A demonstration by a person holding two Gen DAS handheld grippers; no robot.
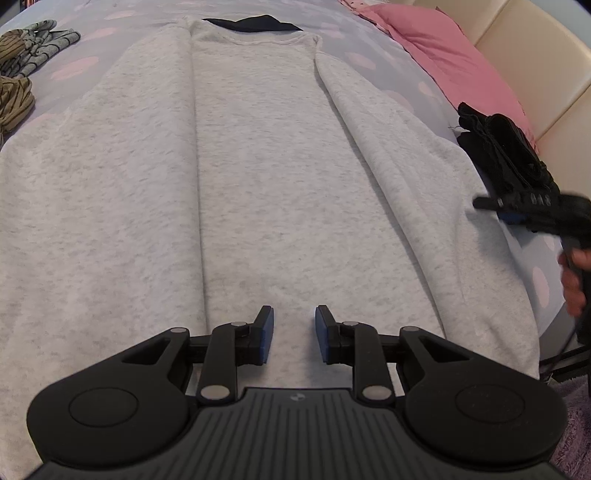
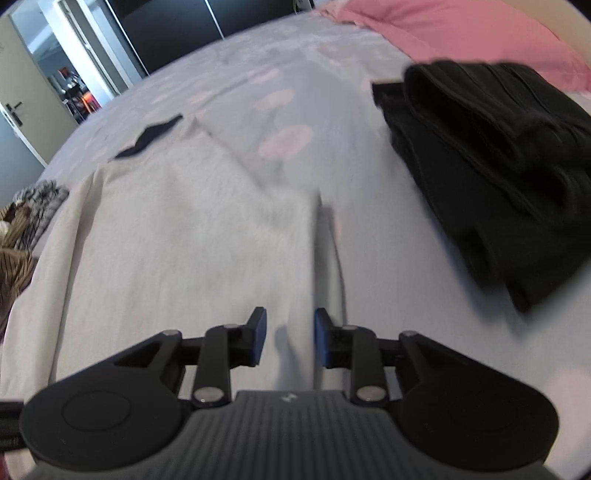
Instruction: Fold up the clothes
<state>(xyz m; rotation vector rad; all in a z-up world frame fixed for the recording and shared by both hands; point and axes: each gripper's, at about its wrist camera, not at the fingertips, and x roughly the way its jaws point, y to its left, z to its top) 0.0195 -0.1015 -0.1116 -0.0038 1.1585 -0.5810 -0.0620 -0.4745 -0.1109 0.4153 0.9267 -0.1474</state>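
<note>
A light grey sweatshirt point(image 1: 258, 166) lies flat on the bed, both side parts folded in along its length; a dark piece point(image 1: 255, 24) shows at its far end. My left gripper point(image 1: 294, 317) hovers over the near middle of it, open, with nothing between the pads. In the right wrist view, blurred, my right gripper point(image 2: 290, 317) is open over the sweatshirt's point(image 2: 184, 240) right edge, which runs between the fingers without being pinched. The left wrist view shows the right gripper point(image 1: 491, 208) at the far right, held by a hand point(image 1: 572, 280).
A folded black garment point(image 1: 506, 155) point(image 2: 491, 177) lies right of the sweatshirt, beside a pink pillow point(image 1: 443, 55) point(image 2: 461, 29). Striped clothes point(image 1: 26, 51) point(image 2: 29, 214) are heaped at the left. The lilac bedsheet point(image 2: 388, 258) has pink spots. A cream headboard point(image 1: 535, 55) stands at the right.
</note>
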